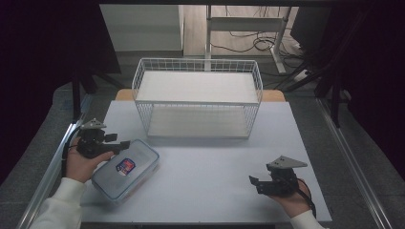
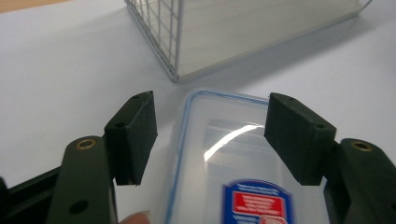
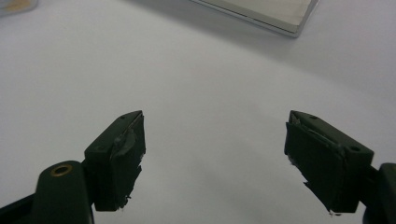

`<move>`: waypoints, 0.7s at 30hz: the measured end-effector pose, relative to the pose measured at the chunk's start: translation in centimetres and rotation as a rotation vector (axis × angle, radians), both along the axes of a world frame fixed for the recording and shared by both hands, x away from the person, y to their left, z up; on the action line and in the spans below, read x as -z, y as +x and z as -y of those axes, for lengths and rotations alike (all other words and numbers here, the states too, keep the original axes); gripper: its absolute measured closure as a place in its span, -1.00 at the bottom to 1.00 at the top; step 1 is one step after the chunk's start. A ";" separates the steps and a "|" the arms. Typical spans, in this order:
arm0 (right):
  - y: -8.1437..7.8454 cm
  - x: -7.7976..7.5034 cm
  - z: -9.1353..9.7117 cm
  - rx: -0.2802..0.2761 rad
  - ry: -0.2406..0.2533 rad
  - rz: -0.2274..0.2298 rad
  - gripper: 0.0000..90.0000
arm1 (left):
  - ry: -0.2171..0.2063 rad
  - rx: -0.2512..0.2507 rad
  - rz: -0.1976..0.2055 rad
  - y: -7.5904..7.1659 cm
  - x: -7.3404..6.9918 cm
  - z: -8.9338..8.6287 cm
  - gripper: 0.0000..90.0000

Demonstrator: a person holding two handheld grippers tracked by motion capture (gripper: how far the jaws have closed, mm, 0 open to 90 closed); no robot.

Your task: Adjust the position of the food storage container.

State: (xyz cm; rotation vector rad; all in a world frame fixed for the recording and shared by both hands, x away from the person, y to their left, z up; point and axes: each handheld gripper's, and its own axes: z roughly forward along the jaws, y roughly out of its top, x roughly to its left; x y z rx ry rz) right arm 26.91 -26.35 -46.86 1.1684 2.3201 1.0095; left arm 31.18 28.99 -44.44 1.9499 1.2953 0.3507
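Left gripper (image 2: 210, 135): jaws spread wide, holding nothing, poised over the near end of the box.
Box (image 1: 126, 169): clear, blue-rimmed lid, red-and-blue label; lies flat on the desk's left front.
Right gripper (image 1: 258, 183): jaws wide apart, empty, above bare desk at right front.
Basket (image 1: 197, 98): white wire, at the desk's back, well apart from the box.
Desk (image 1: 210, 162): pale grey.
Advice: probably a box pickup; straddle the short width squarely, then close evenly so the smooth lid does not slip.
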 end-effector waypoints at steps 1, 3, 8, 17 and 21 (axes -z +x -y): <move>0.0 0.0 0.0 0.000 0.000 0.000 -0.54 | 0.000 0.000 0.000 0.0 0.0 0.0 -0.19; 0.0 0.1 0.0 0.005 -0.007 -0.003 -0.54 | 0.013 0.000 -0.017 0.7 0.2 -0.2 0.10; 0.1 0.3 0.1 0.009 -0.017 -0.007 -0.53 | 0.070 0.041 -0.085 2.4 0.5 -0.3 0.66; 0.2 0.6 0.1 0.017 -0.034 -0.012 -0.53 | 0.244 0.069 -0.140 4.6 2.2 1.4 1.00; 0.1 0.7 0.1 0.015 -0.043 -0.012 -0.52 | 0.263 0.069 -0.137 5.1 2.5 1.9 1.00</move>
